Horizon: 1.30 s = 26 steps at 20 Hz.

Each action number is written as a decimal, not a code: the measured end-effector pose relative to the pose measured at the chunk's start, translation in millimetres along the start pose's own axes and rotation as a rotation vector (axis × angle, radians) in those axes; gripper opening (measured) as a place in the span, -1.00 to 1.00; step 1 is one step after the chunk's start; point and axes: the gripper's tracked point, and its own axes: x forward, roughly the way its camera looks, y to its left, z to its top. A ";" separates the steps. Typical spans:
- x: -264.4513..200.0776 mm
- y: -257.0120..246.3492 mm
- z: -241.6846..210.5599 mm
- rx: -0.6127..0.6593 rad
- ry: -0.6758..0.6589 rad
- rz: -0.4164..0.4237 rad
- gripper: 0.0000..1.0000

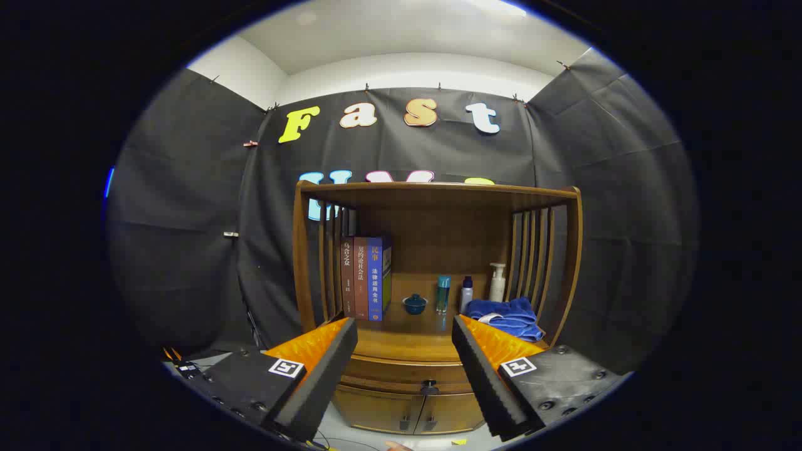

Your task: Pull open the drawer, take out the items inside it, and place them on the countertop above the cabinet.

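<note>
Cabinet point(432, 300) of brown wood stands against the booth's black cloth wall, straight ahead of the tongs, with slatted sides and an open shelf under its top board. Its countertop point(407, 341) carries, from left to right, three upright books point(366, 279), a small dark teal lidded cup point(415, 304), a teal bottle point(443, 293), a white bottle with a dark cap point(466, 294), a white pump bottle point(497, 282) and a folded blue towel point(509, 316) at the right end. Bare wood lies open along the front of the countertop, between the books and the towel. Below its front edge sits the drawer point(407, 371), closed, with a small dark knob point(429, 388) at its middle; two lower doors point(407, 412) are closed too. Gripper point(404, 338) fingers are spread wide, holding and touching nothing, the drawer seen in the gap between them.
</note>
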 end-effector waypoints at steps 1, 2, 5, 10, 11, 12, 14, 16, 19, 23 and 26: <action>0.0 -1.4 -0.4 0.006 -0.002 -0.004 0.96; -0.3 -1.8 -0.1 0.012 -0.004 -0.007 0.96; -0.6 -1.1 5.0 0.018 -0.030 -0.016 0.96; 2.0 -1.6 7.0 -0.013 -0.069 -0.038 0.96; 2.0 -2.3 7.6 -0.010 -0.071 -0.039 0.96; 1.7 -2.0 8.3 -0.004 -0.072 -0.039 0.96; 2.1 -2.4 8.9 0.009 -0.071 -0.041 0.96; 3.6 -3.3 7.5 0.010 -0.071 -0.044 0.96; 5.3 -4.9 3.8 0.007 -0.063 -0.047 0.96; 7.6 -7.2 -0.7 0.013 -0.045 -0.052 0.96; 5.5 -7.9 -3.8 0.015 -0.041 -0.055 0.96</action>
